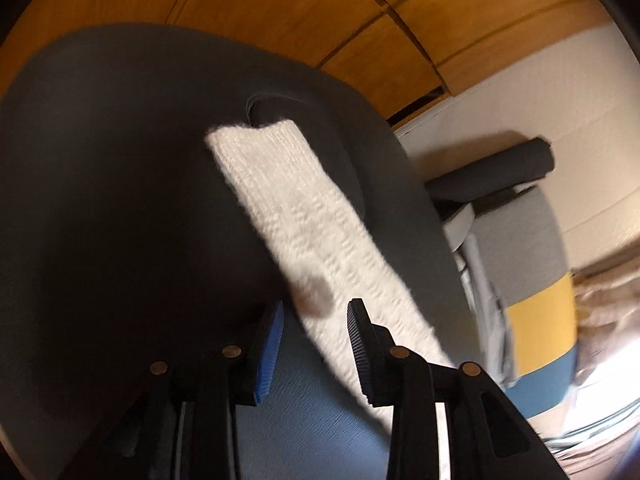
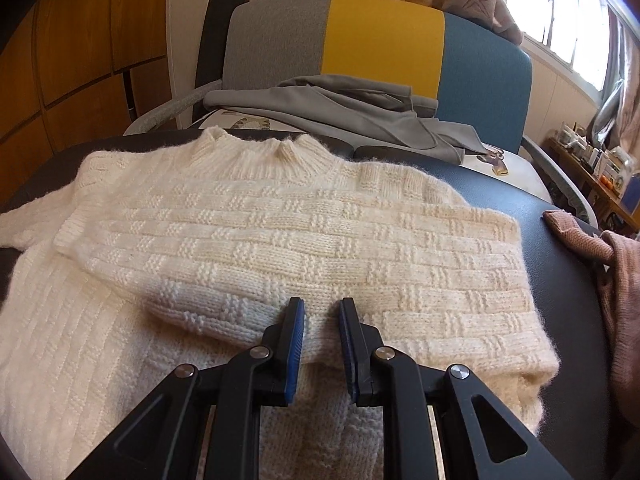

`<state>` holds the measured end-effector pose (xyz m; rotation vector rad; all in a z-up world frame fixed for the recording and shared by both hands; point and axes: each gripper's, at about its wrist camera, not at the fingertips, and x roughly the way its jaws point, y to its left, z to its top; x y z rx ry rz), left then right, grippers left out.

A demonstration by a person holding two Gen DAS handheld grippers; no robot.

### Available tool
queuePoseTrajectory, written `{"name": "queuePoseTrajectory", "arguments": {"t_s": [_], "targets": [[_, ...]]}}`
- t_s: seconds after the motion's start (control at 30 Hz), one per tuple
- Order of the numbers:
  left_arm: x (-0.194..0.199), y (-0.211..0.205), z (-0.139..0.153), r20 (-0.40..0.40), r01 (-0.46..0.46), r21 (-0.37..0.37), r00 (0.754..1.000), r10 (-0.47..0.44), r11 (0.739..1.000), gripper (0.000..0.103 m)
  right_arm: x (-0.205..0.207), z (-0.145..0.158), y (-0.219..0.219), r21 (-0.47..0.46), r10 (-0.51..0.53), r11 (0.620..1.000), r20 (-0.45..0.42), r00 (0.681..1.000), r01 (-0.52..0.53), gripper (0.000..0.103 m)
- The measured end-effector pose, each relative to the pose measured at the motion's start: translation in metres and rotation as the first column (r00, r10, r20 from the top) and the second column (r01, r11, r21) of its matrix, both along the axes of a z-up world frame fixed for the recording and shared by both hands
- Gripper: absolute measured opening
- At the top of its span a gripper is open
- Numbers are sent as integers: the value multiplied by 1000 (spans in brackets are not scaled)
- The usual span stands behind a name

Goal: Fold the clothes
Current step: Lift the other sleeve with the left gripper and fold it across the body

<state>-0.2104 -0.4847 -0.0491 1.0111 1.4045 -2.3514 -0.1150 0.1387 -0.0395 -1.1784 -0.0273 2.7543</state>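
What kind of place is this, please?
Probably a room in a home: a cream sweater lies on a dark table, a striped chair holds grey clothes, and a cluttered shelf stands under a window.

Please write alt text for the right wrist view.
The right gripper pinches a folded-over sleeve of a cream knit sweater lying on a dark table. Behind stands a grey, yellow and blue chair draped with grey clothing.

Both cameras look down, close, along their tongs at the soft cream knitted sweater [image 2: 280, 240] [image 1: 304, 224] on the dark tabletop [image 1: 120, 200] [image 2: 560, 208]; the left one is tilted.
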Motion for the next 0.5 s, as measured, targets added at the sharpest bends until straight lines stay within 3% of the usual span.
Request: {"name": "queuePoseTrajectory", "arguments": {"t_s": [0.13,0.23,0.4,0.5], "targets": [[-8,-8,-9,-49,-43,101,998,49,994,33,0,0,1,-5,1,1000,-1,1000,-1,19],[-13,-13,-11,-56,-71,115,995,77,991,33,0,0,2,-12,1,1000,-3,1000,-1,19],[-26,-5,-4,31,-68,-2,997,68,998,6,-1,0,2,-16,1,1000,-4,1000,-1,19],[-29,0,9,32,-54,-70,998,56,996,5,-1,-1,2,-17,1,1000,-5,1000,-1,19]]}}
